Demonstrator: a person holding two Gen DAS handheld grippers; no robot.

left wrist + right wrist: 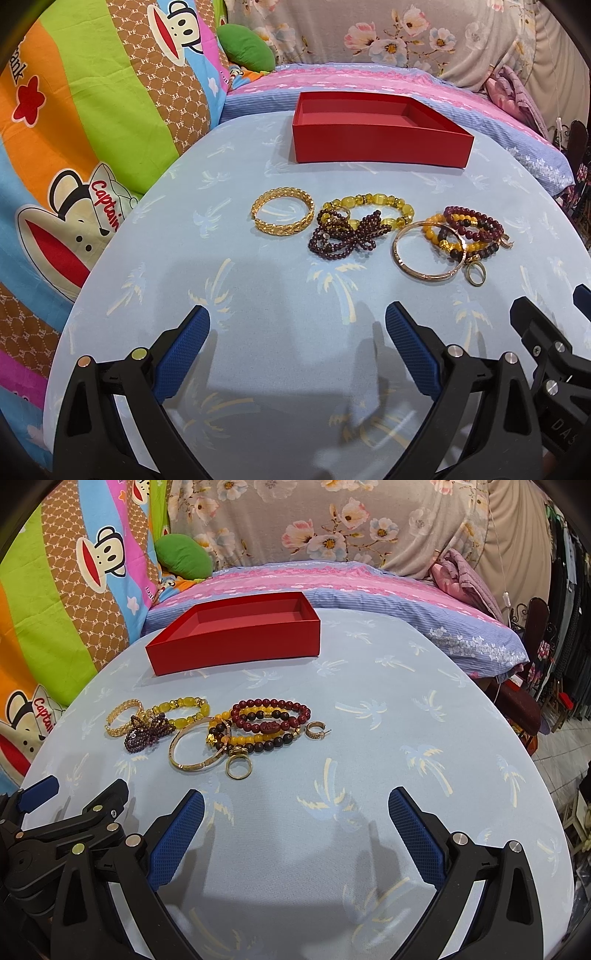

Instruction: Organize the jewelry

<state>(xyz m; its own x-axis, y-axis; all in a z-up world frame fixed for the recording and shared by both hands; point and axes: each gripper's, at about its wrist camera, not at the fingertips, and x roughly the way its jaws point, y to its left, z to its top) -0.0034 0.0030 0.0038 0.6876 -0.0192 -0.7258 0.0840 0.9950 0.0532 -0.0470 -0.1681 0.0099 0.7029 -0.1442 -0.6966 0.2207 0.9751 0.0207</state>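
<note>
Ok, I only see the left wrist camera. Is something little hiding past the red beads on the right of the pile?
Observer: Yes, a small gold hoop earring lies just right of the dark red bead bracelet.
Child: Are the other gripper's jaws open?
Observer: Yes, the right gripper has its jaws wide apart with nothing between them, well short of the jewelry.

surface (258, 280): light-blue palm-print cloth | monkey-print quilt (92, 122) left | green cushion (183, 555) behind | floral fabric (314, 520) at back
</note>
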